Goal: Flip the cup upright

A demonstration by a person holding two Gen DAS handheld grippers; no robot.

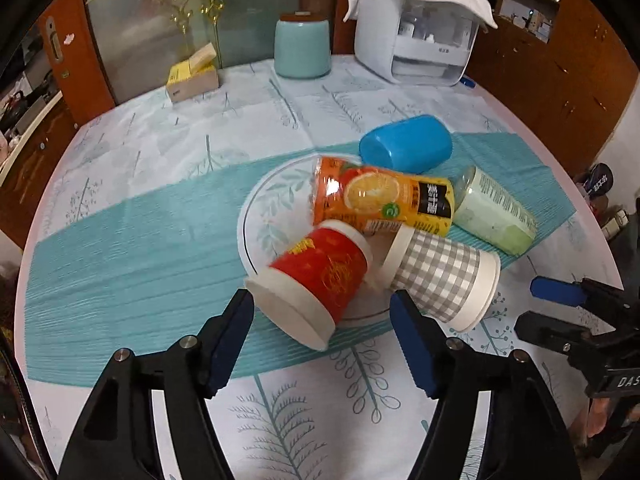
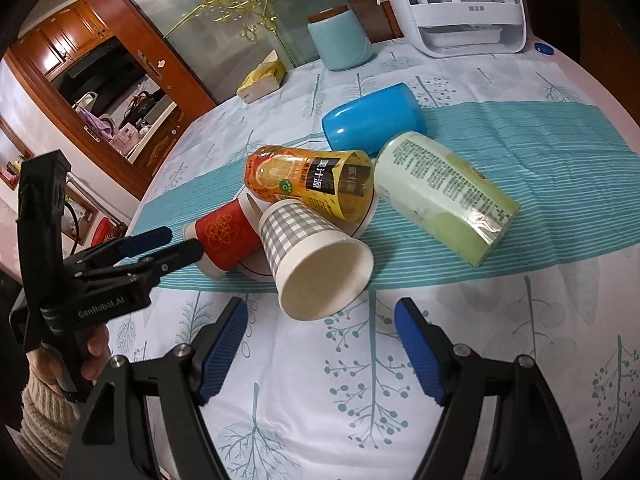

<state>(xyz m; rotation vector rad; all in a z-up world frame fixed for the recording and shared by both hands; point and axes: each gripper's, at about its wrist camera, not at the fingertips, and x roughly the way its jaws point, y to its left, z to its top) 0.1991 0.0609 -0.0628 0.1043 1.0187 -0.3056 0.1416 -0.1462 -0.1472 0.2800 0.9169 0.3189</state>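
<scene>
Several cups lie on their sides on and around a white plate (image 1: 256, 216): a red paper cup (image 1: 320, 276), a grey checked paper cup (image 1: 444, 276), an orange juice cup (image 1: 384, 200), a pale green cup (image 1: 496, 212) and a blue plastic cup (image 1: 408, 144). My left gripper (image 1: 322, 312) is open, its fingers either side of the red cup's near end. My right gripper (image 2: 320, 320) is open just in front of the checked cup's (image 2: 316, 256) mouth, which faces it. The red cup (image 2: 228, 236) shows beside the left gripper (image 2: 176, 242).
A teal striped runner (image 1: 140, 248) crosses the round table. At the back stand a light blue canister (image 1: 302, 46), a yellow tissue box (image 1: 192, 76) and a white appliance (image 1: 416, 36) under a cloth. Wooden cabinets surround the table.
</scene>
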